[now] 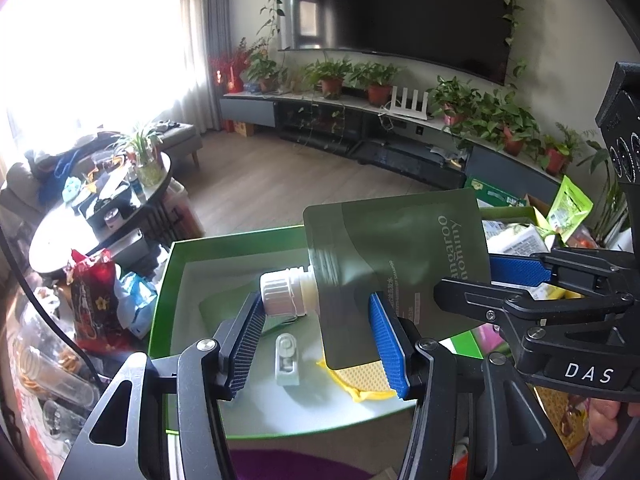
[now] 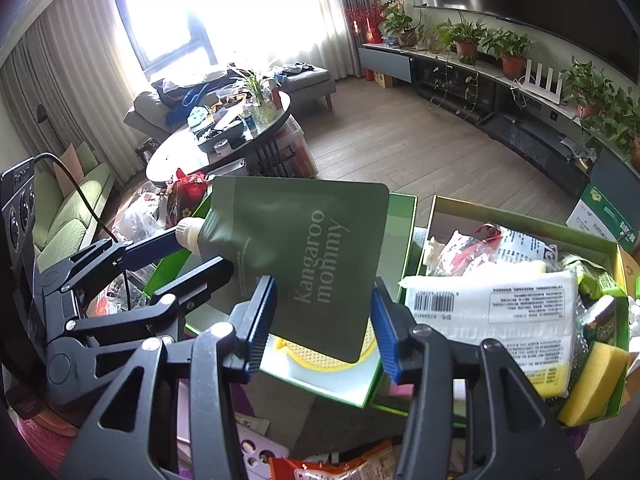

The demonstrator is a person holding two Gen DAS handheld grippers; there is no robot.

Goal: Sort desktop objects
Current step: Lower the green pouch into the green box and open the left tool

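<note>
The dark green pouch [image 2: 304, 252] with a white screw cap [image 1: 280, 294] is held in the air between both grippers: the right gripper [image 2: 324, 320] is clamped on its lower corner, and the left gripper [image 1: 316, 340] is closed on the cap end. Under the grippers stands an open green box [image 1: 168, 280] with a yellow sponge [image 1: 360, 380] and a small white clip [image 1: 287, 358] inside. To the right of the right gripper is a second box [image 2: 520, 220], full of packets.
</note>
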